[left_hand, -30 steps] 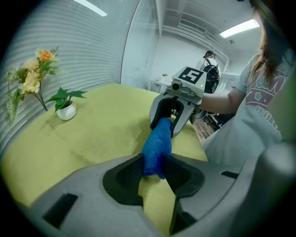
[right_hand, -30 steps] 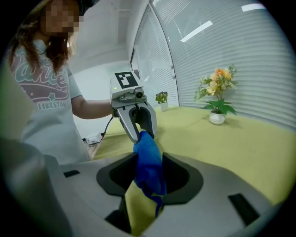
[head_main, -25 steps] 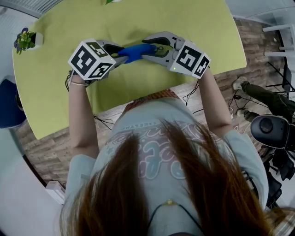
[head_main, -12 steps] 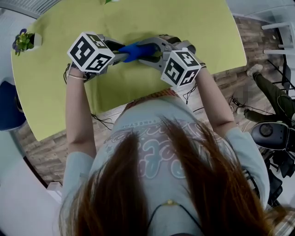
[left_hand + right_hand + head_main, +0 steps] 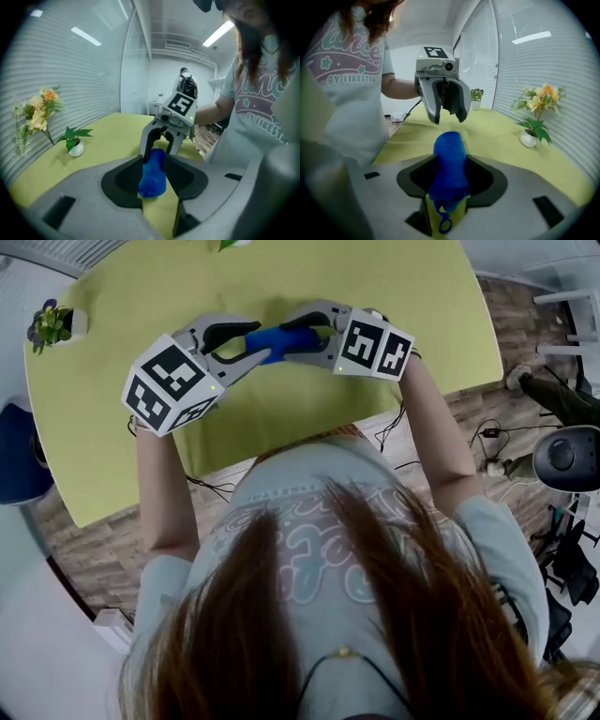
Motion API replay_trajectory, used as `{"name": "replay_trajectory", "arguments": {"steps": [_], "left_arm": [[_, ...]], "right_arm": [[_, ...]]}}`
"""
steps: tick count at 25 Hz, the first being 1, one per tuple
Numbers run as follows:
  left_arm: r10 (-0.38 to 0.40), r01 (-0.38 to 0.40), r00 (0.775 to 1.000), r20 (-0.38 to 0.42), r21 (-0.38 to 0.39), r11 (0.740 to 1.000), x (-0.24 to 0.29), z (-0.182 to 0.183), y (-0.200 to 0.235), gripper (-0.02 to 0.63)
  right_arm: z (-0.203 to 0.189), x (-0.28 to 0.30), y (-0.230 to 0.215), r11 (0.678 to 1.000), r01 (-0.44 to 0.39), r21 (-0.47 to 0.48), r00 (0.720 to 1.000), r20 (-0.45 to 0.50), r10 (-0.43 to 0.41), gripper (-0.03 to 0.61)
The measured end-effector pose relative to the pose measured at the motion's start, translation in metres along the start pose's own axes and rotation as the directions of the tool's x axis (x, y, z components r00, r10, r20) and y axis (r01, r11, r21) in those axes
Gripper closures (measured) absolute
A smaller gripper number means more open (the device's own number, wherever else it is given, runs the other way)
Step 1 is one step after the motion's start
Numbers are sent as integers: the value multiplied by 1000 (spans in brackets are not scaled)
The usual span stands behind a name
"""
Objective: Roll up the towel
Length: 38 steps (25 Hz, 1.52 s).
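Two grippers, one blue towel: right gripper clamps it, left gripper doesn't.

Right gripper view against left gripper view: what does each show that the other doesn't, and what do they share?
Right gripper view only: a loop hanging below the near end of the rolled blue towel; the left gripper, jaws apart, by the towel's far end. Left gripper view only: the right gripper clamped on the towel's far end; a person in the background. Both: the towel seen between that view's own jaws, which have just eased wider; the yellow-green table; a bouquet; a small potted plant.
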State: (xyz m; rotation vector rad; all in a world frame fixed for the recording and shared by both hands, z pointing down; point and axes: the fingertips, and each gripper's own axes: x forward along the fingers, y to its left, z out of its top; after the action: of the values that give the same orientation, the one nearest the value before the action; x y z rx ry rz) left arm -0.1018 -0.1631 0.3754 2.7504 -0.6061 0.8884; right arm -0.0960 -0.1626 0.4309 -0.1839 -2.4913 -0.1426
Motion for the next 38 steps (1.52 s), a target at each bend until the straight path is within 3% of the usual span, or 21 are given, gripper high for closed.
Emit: {"name": "replay_trajectory", "arguments": {"steps": [4, 6, 13, 20, 26, 32, 38], "left_arm": [[21, -7, 986, -164, 86, 996, 26, -27, -10, 482], [54, -36, 979, -194, 97, 995, 33, -38, -8, 482], [88, -82, 988, -130, 50, 995, 32, -39, -3, 482], [169, -169, 985, 43, 1, 986, 15, -23, -5, 482], [227, -213, 953, 201, -89, 973, -7, -7, -13, 482], [354, -326, 888, 295, -140, 935, -31, 9, -22, 482], [446, -420, 817, 365, -154, 894, -60, 24, -30, 482]], "right_arm": [[0, -1, 0, 999, -1, 32, 1000, 19, 0, 388], [2, -1, -1, 999, 26, 29, 999, 25, -27, 388], [6, -8, -1, 983, 181, 4, 982, 56, -181, 385], [15, -24, 2, 952, 302, 41, 944, 130, -305, 376], [32, -40, 7, 914, 388, 121, 885, 226, -406, 376], [52, -65, 15, 839, 501, 211, 784, 298, -544, 376], [82, -91, 24, 787, 560, 257, 685, 391, -615, 376]]}}
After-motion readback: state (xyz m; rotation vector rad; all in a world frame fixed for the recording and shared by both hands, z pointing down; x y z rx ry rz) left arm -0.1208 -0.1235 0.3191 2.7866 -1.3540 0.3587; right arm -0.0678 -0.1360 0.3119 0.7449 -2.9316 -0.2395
